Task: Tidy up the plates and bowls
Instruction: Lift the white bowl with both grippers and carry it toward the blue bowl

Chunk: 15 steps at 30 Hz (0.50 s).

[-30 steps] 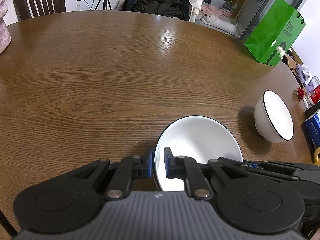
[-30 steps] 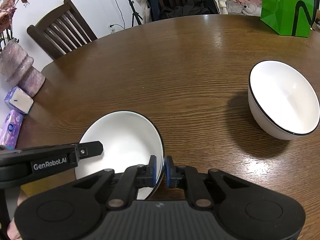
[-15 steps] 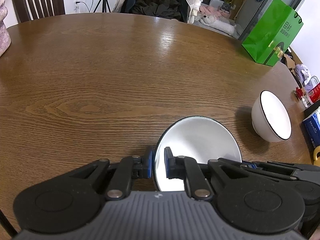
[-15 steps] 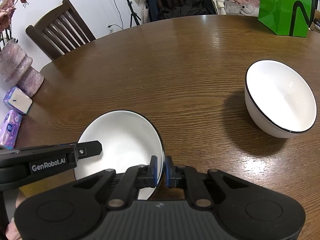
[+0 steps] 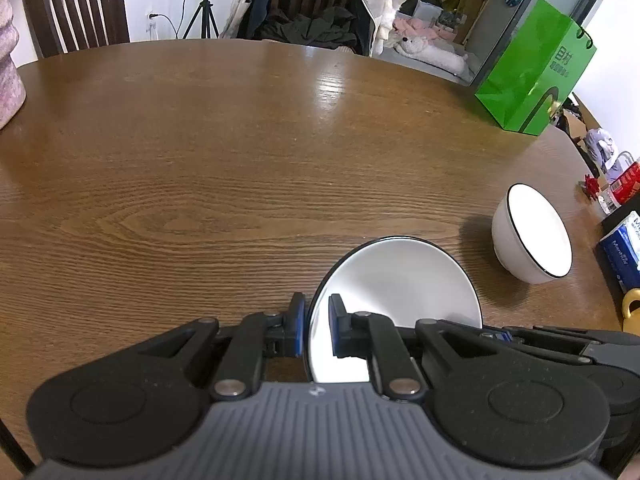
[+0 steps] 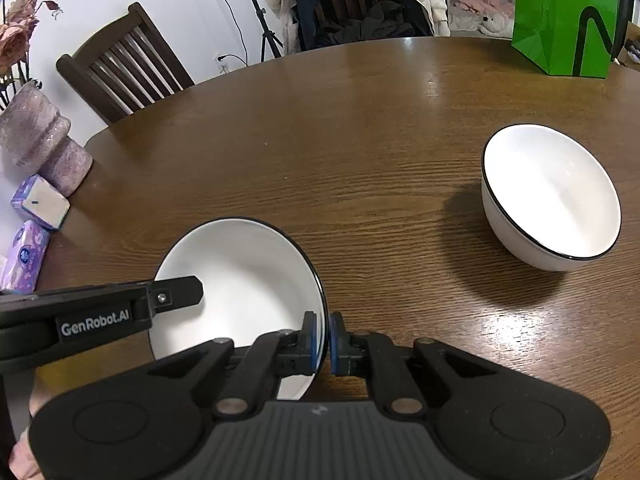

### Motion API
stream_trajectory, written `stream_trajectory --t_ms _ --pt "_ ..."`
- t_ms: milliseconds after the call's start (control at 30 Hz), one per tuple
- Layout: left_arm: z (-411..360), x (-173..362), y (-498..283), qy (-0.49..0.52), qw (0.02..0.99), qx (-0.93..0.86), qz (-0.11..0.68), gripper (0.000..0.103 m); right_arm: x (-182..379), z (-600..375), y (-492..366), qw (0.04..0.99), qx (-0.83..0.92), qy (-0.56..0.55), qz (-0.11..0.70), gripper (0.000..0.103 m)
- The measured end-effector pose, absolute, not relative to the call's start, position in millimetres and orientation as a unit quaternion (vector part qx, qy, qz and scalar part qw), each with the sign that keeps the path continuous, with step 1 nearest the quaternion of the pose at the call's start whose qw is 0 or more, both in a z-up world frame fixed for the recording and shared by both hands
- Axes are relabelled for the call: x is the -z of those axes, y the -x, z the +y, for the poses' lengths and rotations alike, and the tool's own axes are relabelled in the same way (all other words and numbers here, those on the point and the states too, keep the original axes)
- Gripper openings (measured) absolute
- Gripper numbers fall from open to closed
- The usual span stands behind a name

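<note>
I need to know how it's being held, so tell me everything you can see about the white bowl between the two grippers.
The bowl is glossy white, ceramic by its look, with a thin black rim, and shows empty. It sits at the near edge of the wooden table; whether it is lifted cannot be told. The left gripper pinches its left rim, the right gripper its right rim, one blue pad inside, one outside. A matching second bowl stands apart, to the right.

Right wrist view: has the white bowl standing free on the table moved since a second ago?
No. The free white bowl keeps its spot below the green bag; both slip slightly left together, so only the view shifted.
</note>
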<state>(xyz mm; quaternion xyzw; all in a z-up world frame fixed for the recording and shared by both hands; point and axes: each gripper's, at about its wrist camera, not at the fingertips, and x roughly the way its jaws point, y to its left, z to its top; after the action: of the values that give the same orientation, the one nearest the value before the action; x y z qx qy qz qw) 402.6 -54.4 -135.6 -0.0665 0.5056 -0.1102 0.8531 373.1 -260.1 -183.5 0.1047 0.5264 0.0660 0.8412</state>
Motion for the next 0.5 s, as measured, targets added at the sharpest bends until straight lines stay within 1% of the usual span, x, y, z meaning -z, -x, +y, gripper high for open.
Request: stream_trajectory --t_ms 500 --pt "-45.2 113.8 -386.4 0.064 0.863 0.117 0.487 0.012 164.2 -256.6 -355.3 0.850 -0.066 -0.103 0.513 0.007"
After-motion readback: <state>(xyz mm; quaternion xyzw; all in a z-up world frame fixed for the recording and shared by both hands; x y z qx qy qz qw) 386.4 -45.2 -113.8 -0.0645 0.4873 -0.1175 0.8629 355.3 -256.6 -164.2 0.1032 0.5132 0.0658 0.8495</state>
